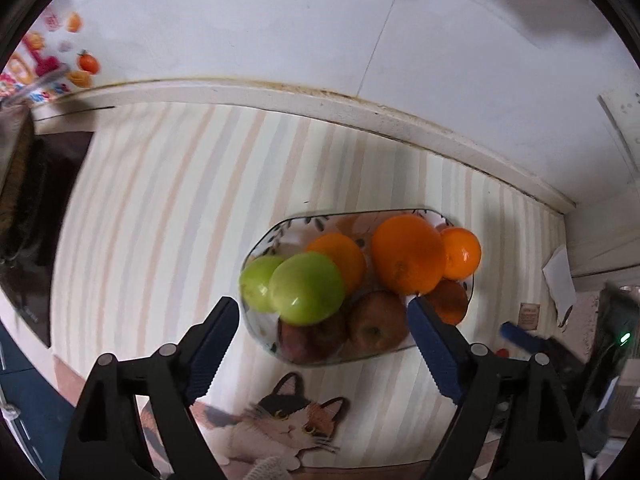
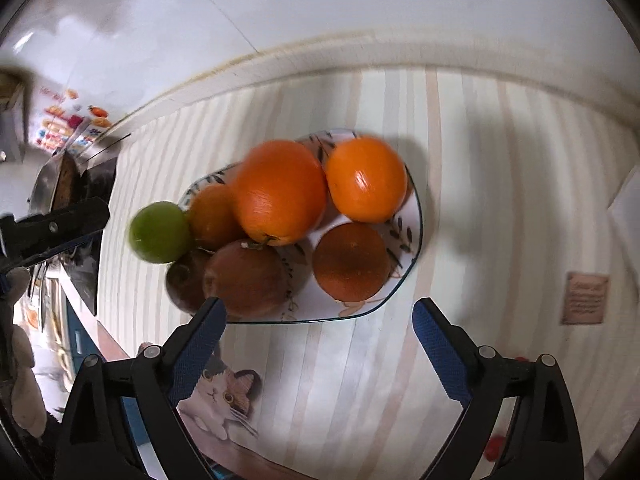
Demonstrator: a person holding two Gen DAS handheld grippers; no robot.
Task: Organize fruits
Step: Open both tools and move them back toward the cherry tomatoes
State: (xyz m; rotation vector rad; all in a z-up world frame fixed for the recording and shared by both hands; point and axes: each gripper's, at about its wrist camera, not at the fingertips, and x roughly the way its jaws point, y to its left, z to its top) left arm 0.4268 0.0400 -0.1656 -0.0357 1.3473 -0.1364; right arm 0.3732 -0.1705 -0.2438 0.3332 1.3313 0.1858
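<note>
Through the left wrist camera, the left gripper (image 1: 324,320) hangs wide open over the near edge of a leaf-patterned plate (image 1: 264,328), its blue-padded fingers (image 1: 214,344) holding nothing. The plate sits on a striped tablecloth (image 1: 160,208) near the centre, a little toward 4 o'clock. Two green apples (image 1: 306,288) lie at the plate's 9 o'clock side, touching each other, the nearer one overlapping an orange (image 1: 340,254) behind it. A large orange (image 1: 408,254) sits at 1 o'clock on the plate, with a smaller orange (image 1: 462,252) just beside it at 2 o'clock. Two red-brown apples (image 1: 376,326) rest along the plate's 6 o'clock rim, and another orange fruit (image 1: 450,300) shows at 4 o'clock, partly behind the right-hand finger. A cat print (image 1: 288,420) is on the cloth at 6 o'clock. Through the right wrist camera, the right gripper (image 2: 320,322) is likewise spread wide and empty, hovering just short of the plate (image 2: 408,236), whose near rim lies between the fingers (image 2: 440,352). Here one green apple (image 2: 160,232) juts over the plate's 9 o'clock edge, the large orange (image 2: 280,192) is on top at centre, a glossy orange (image 2: 366,180) lies at 1 o'clock, a darker orange (image 2: 350,262) at 5 o'clock, and a red-brown apple (image 2: 246,278) at 7 o'clock. The left gripper (image 2: 56,228) shows at the 9 o'clock border.
</note>
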